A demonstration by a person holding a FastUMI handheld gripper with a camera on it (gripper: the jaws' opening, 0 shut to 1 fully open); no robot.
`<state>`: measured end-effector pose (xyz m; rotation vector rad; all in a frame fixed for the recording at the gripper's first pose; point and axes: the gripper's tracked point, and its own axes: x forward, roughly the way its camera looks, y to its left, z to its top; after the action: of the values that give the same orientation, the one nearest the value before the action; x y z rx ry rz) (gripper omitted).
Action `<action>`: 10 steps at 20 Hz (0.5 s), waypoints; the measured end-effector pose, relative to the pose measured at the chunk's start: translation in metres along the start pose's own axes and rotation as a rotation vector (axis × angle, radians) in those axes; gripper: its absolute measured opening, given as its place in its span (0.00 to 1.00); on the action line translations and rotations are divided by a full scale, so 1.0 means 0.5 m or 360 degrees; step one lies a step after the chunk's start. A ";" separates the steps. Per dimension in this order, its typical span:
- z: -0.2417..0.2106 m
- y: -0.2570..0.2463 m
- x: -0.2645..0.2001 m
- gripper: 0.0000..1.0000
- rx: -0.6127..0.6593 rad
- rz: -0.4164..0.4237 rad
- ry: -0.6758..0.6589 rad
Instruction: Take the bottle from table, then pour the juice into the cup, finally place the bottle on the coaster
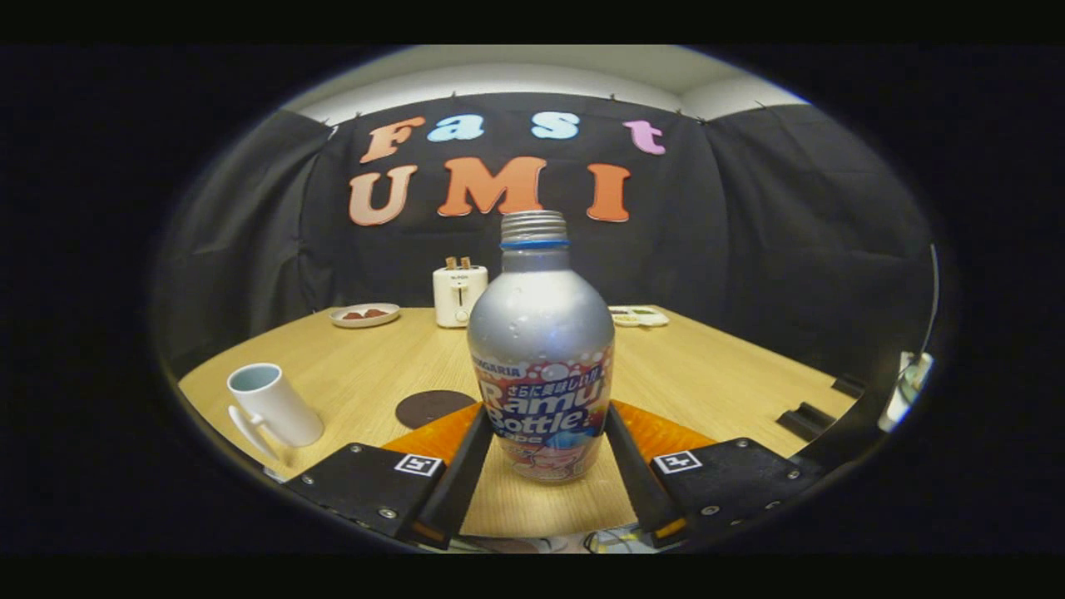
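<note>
Gripper: its two fingers flank the lower body of the bottle, one on each side, their inner edges right at the label. Whether both press on it or merely stand alongside cannot be told from this view.
Bottle: a silvery metal drink bottle with a printed label round its lower half, standing upright on the table between the fingers. Its threaded neck is bare, with no cap on it, and a blue ring sits just under the thread. It rises in front of the far wall and hides the middle strip of the tabletop behind it.
Table: pale wood-grain top, carrying everything named here.
Coaster: a dark round disc lying flat, just beyond the left finger and beside the bottle's left side; its near edge is cut off by that finger.
Cup: a white mug further left of the coaster, well apart from the bottle, handle facing the near side, mouth open upward. It appears tilted, which may be the lens.
Dark blocks: low black pieces near the table's right edge, beyond the right finger.
Toaster: white, at the far side, just left of the bottle's shoulder, two slices standing up out of its slots.
Plate: small, left of the toaster, with some brownish food.
Tray: pale dish at the far side, peeking out right of the bottle, contents unclear.
</note>
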<state>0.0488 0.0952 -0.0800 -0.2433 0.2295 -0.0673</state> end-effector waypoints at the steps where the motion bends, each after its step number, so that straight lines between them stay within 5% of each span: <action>1: 0.007 0.000 -0.005 0.77 -0.0096 -0.0039 0.0001; 10: 0.105 0.088 -0.031 0.76 -0.0726 -0.0057 -0.0225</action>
<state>0.0478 0.1512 -0.0379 -0.7037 0.0966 -0.0321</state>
